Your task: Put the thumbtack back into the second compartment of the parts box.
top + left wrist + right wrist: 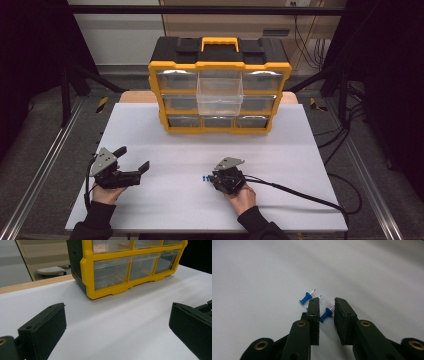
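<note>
The step in hand looks like picking up one of the small blue plastic push pins [326, 314] that lie on the white table [165, 200], in front of the yellow-and-black plastic organiser box [219, 85] with clear drawers. The right gripper [326, 305] points down at the pins; its jaws stand narrow with one pin lying between them, a thin gap showing at each side, so the pads do not seem to press on it yet. A second blue push pin [306, 298] lies just beside the left-hand jaw, outside it. The left gripper [131, 159] waits well apart with its jaws wide and nothing between them. One clear middle drawer [219, 95] stands pulled out of the box. Next, I judge, the jaws should finish closing on the pin's head and lift without nudging its neighbour.
</note>
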`<state>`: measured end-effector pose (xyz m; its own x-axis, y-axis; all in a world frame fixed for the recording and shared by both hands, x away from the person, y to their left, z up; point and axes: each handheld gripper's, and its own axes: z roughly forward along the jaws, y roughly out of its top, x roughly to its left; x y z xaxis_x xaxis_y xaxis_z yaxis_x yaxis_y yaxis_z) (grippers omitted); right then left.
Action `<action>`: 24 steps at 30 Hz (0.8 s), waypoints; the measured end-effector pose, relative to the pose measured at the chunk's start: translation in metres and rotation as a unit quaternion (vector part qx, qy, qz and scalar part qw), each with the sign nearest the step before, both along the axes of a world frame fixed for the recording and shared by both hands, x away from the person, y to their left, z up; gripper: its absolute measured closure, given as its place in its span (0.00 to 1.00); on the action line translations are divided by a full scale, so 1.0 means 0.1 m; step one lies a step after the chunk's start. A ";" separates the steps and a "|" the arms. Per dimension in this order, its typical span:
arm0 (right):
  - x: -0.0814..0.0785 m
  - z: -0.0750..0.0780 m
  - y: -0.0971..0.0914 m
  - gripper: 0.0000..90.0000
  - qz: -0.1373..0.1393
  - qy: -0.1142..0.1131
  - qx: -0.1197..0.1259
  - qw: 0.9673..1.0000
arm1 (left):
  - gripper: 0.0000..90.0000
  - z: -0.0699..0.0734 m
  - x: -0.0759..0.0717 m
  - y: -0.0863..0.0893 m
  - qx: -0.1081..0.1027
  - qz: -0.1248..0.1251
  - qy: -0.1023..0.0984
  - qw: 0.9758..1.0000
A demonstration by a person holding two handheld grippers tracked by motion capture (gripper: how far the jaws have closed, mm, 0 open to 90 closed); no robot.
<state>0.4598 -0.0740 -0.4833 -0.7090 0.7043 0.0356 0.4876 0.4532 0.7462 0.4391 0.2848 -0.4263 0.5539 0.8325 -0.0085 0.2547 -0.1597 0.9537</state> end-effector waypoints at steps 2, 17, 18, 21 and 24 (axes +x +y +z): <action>0.00 0.00 0.00 0.86 0.000 0.001 -0.001 1.000 | 0.01 0.00 0.00 0.00 0.000 0.000 0.000 1.000; 0.03 0.00 -0.01 0.95 -0.007 0.008 0.000 1.000 | 0.01 -0.01 0.00 0.00 0.001 0.000 0.001 1.000; 0.04 0.00 -0.02 0.95 -0.004 0.007 -0.003 1.000 | 0.01 -0.01 0.00 -0.01 -0.001 0.000 0.001 1.000; 0.03 0.00 -0.01 0.95 -0.007 0.008 0.001 1.000 | 0.01 -0.01 0.00 -0.01 0.002 -0.001 0.002 1.000; 0.03 0.03 -0.03 0.95 -0.004 0.006 0.002 1.000 | 0.01 -0.01 0.00 -0.01 0.001 0.000 0.002 1.000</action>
